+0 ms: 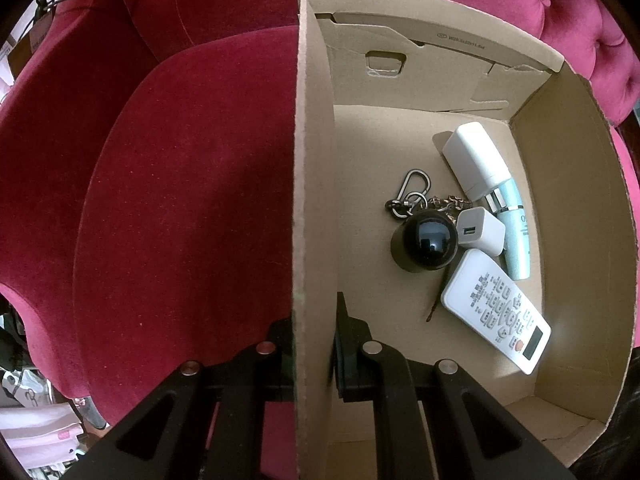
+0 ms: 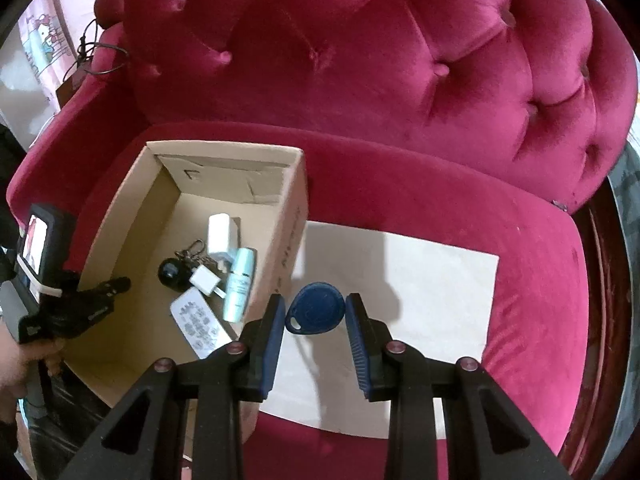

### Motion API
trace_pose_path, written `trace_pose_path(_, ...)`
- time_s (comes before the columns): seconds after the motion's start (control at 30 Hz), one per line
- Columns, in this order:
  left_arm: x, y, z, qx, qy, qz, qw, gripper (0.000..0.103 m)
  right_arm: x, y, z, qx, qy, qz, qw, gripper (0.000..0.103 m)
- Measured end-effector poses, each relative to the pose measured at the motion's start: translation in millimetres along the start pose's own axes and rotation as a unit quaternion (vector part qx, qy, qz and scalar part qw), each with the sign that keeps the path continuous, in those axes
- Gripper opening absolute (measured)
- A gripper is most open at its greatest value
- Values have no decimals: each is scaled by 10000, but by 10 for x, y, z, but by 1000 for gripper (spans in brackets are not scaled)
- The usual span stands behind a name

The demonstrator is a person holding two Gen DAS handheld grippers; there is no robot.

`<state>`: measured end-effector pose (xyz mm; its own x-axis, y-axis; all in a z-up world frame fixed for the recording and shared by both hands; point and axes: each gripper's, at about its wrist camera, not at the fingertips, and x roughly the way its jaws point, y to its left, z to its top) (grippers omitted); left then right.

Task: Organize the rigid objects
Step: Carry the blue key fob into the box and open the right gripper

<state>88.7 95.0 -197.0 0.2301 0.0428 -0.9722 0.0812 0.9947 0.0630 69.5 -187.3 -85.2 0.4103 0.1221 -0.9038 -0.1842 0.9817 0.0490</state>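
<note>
Blue key fob (image 2: 316,307) between right gripper (image 2: 316,320) fingers appears only there.

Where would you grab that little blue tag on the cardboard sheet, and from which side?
Take the blue tag across its round body, not the narrow end with the hole. It lies flat on the cardboard sheet, so coming straight down from above looks best, one finger on each curved edge. The right tool is already open and straddling it that way.
</note>
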Motion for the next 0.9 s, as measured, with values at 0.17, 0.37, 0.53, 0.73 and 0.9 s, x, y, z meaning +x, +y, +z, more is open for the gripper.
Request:
trace_pose_path(0.17,6,1,4,-16,1,-31,10000,12,29,151,100,-104,-7,99,9999,33)
trace_pose_path(0.37,9,25,7,-22,1,-53,10000,12,122,400,217,-327,36,227,9992,33)
trace_pose_path(0.53,12,37,12,-8,6,-81,10000,12,218,651,236,-499,129,310,9982,33)
trace_pose_path(0.73,10,57,3,-27,3,-101,9999,12,387,925,231,-697,300,380,9964,33)
trace_pose_path(0.9,4,74,5,-38,-8,-115,9999,12,547,1069,230,-819,421,454,9947,33)
